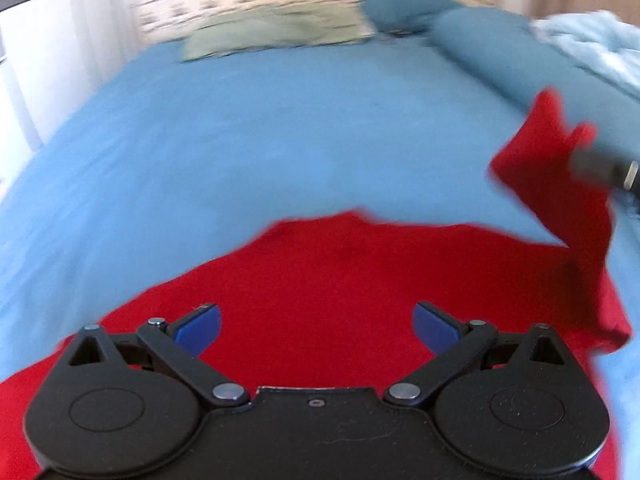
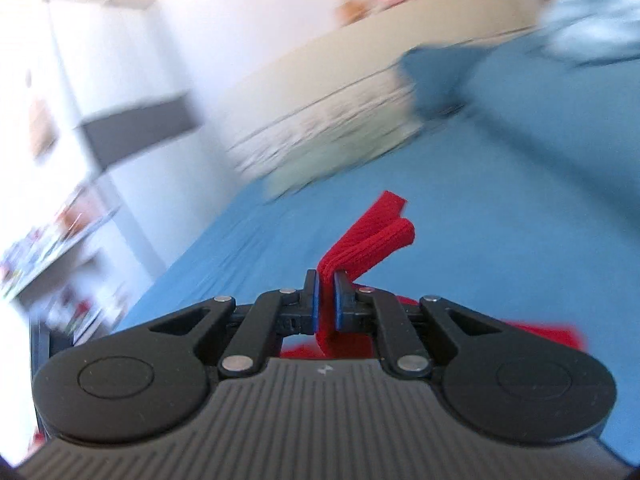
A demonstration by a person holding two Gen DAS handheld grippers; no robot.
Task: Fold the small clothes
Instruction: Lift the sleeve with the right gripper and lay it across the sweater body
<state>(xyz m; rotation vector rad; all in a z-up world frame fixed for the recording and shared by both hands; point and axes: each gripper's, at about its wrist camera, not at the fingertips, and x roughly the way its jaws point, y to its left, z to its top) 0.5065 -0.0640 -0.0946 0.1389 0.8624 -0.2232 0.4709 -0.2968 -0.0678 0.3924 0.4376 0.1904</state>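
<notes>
Left hand-held gripper [image 1: 316,326] at bottom centre, blue pads wide apart over a red garment [image 1: 340,280] spread on the blue bed [image 1: 240,128]. At right edge, one red corner lifted, pinched by right hand-held gripper [image 1: 580,156]. Pale pillow [image 1: 248,36] at top, blurred.

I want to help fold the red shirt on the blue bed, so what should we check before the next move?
1. Right gripper pinching the red knit cloth garment: ok, its jaws are shut on a ribbed edge.
2. Left gripper free to grab: ok, its jaws stand wide open above the garment, holding nothing.
3. Garment body lying flat on the blue bed sheet: cannot tell, the near part is hidden and the picture is blurred.
4. Lifted corner clear of the sheet: ok, it hangs raised at the right in the left wrist view.
5. Room on the sheet beyond the garment: ok, bare as far as the pale green pillow.
</notes>
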